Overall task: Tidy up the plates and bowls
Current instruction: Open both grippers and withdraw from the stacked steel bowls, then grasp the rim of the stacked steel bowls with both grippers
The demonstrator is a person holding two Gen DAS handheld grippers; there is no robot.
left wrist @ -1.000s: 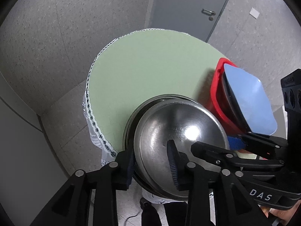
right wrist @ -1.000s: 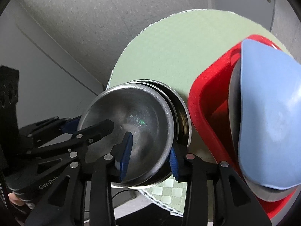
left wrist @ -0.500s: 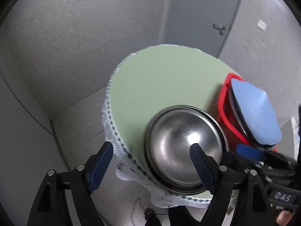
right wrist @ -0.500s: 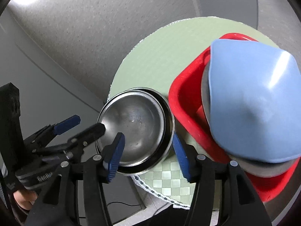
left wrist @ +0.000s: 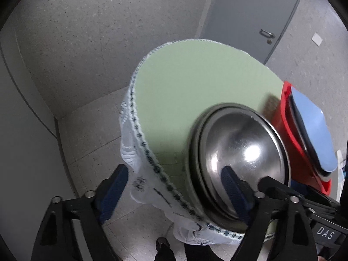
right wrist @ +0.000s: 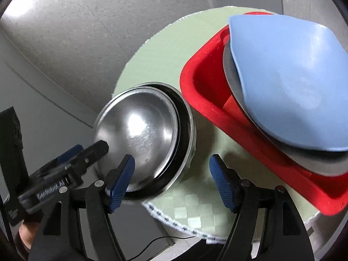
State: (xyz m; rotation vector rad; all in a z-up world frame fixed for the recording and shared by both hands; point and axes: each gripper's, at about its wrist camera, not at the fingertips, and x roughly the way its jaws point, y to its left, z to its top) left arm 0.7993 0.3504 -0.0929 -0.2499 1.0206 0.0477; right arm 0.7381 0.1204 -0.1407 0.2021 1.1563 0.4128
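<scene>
A stack of nested steel bowls stands at the near edge of the round green-clothed table. My left gripper hangs over the stack's left rim. Its jaws are closing; the rim and the cloth's edge lie between them, and neither pad presses on anything. My right gripper straddles the right rim. Its jaws are opening and its pads stand apart from the metal. To the right, a red basket holds a blue plate lying on a grey plate.
The cloth's lace border hangs over the table edge above a grey tiled floor. A grey door stands behind the table. A thin cable lies on the floor under the near edge.
One second ago both grippers were shut on the top steel bowl's rim. They have let go and opened, and the bowl now rests in the stack.
</scene>
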